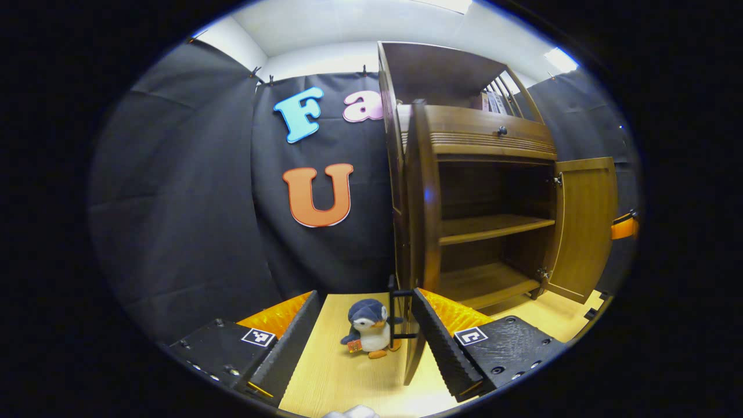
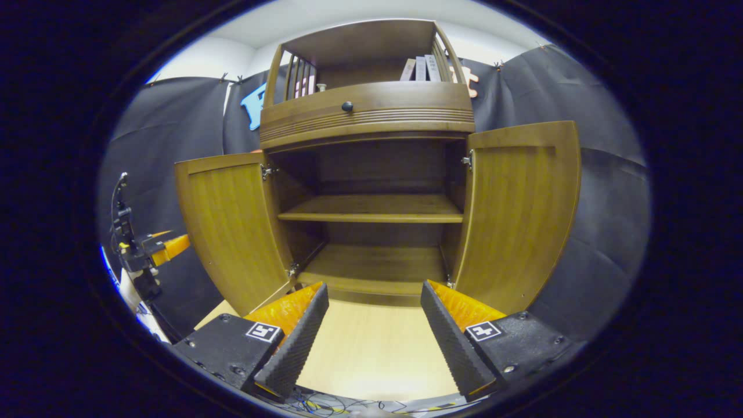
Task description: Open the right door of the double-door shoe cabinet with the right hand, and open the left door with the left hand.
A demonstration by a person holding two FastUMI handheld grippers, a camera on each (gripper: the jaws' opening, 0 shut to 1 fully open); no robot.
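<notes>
The wooden shoe cabinet (image 2: 371, 116) stands with both doors swung wide, baring two shelves. In the right gripper view the left door (image 2: 232, 232) and the right door (image 2: 522, 215) flank the opening, and my right gripper (image 2: 374, 287) hangs open in front of it, touching nothing. In the left gripper view the left door (image 1: 419, 203) is edge-on, its black handle (image 1: 401, 313) just inside the right fingertip (image 1: 421, 302) of my open left gripper (image 1: 364, 296). The right door (image 1: 583, 226) stands open farther off. My left gripper (image 2: 145, 249) also appears beside the left door.
A small penguin plush (image 1: 368, 334) stands on the light wooden floor (image 1: 342, 377) beside the left door. The cabinet has a drawer with a dark knob (image 2: 347, 106) above the shelves, and books (image 2: 421, 68) on top. Black cloth walls surround the booth.
</notes>
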